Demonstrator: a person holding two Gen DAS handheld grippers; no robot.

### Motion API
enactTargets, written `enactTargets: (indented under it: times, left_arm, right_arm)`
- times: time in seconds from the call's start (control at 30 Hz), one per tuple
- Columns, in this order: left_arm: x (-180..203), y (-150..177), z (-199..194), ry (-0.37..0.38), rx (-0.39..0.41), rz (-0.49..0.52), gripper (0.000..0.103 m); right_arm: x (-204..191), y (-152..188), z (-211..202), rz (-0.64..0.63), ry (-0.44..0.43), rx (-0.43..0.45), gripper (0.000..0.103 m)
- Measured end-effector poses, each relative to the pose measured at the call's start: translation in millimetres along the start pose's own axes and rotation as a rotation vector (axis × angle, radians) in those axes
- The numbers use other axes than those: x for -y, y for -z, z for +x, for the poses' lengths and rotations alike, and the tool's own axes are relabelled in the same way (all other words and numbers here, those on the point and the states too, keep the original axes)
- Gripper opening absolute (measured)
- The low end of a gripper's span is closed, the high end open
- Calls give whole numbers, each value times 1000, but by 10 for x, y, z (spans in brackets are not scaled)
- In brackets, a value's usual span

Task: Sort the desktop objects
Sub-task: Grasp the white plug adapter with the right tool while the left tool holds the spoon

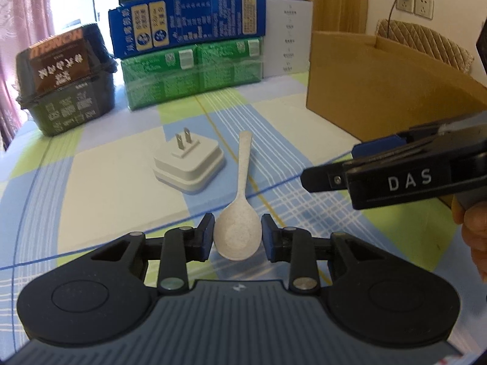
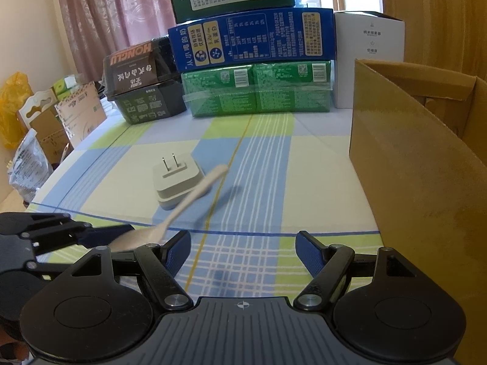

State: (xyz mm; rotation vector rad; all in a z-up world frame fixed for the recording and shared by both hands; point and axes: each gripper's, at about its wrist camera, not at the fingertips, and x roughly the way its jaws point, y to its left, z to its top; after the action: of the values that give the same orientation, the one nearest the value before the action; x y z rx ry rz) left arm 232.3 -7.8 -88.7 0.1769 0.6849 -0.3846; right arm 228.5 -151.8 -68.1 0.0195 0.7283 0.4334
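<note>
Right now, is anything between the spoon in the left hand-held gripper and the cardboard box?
Yes. The right hand-held gripper, open, sits between the speckled white plastic spoon in the left hand-held gripper and the open brown cardboard box.

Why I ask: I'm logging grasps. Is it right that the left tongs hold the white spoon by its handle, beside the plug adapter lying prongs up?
Not quite. The left wrist view shows the left tongs closed on the white spoon at its bowl; the handle points away. The plug adapter does lie prongs up beside it.
</note>
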Motion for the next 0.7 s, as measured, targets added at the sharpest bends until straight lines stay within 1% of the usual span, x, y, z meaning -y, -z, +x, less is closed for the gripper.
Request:
enactTargets:
  times: [0.13, 0.27, 0.37, 0.5, 0.7]
  left_arm:
    - [-54, -62, -109, -34, 46, -21, 27]
    - [-160, -127, -224, -84, 87, -70, 27]
    - [-261, -146, -266, -124, 95, -114, 27]
    - [-409, -127, -291, -166, 94, -164, 27]
    - [-641, -76, -298, -228, 94, -239, 27]
  right_arm:
    - [2, -13, -4, -7, -3, 8, 74]
    - [-51, -17, 13, -41, -27, 16, 74]
    - [-111, -46, 89, -74, -52, 17, 74]
    - [-252, -92, 217, -159, -101, 31, 74]
    - [-415, -163, 477, -273, -133, 52, 75]
